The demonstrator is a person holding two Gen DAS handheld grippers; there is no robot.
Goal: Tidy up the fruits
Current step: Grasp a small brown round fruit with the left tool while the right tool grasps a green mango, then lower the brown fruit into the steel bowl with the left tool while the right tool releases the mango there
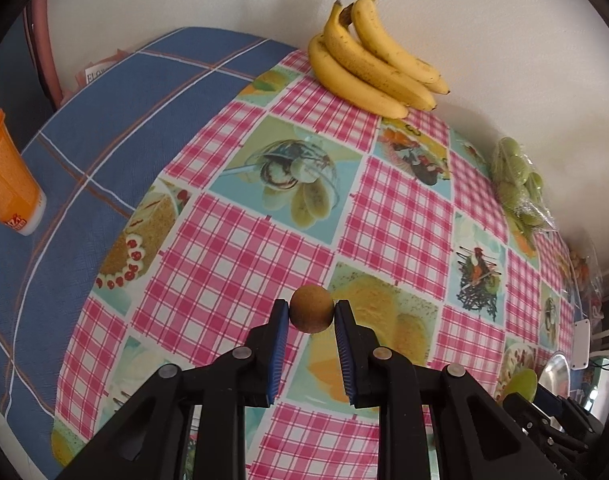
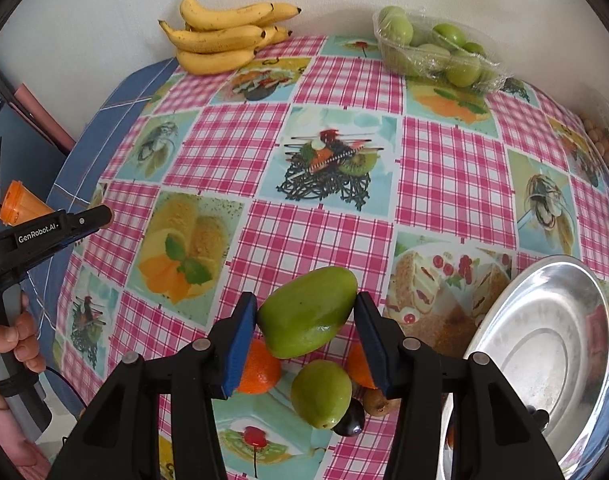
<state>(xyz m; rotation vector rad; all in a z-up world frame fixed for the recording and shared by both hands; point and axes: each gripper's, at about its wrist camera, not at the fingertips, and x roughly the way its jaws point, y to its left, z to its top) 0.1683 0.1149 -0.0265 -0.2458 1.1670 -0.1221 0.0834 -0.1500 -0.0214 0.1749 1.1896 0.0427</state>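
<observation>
My left gripper point(image 1: 311, 312) is shut on a small round brown fruit point(image 1: 311, 309), held above the checked tablecloth. My right gripper point(image 2: 306, 316) is shut on a green mango point(image 2: 307, 312), held above a cluster of fruit on the table: a second green mango point(image 2: 321, 394), two oranges point(image 2: 259, 372), a dark plum point(image 2: 350, 424) and a brown kiwi point(image 2: 378, 402). The left gripper also shows at the left edge of the right wrist view point(image 2: 104, 216). A steel plate point(image 2: 544, 344) lies to the right of the cluster.
A bunch of bananas point(image 2: 224, 36) lies at the back by the wall, also in the left wrist view point(image 1: 376, 64). A wrapped tray of green fruit point(image 2: 436, 50) stands at the back right. An orange cup point(image 1: 8, 176) stands on the blue cloth at the left.
</observation>
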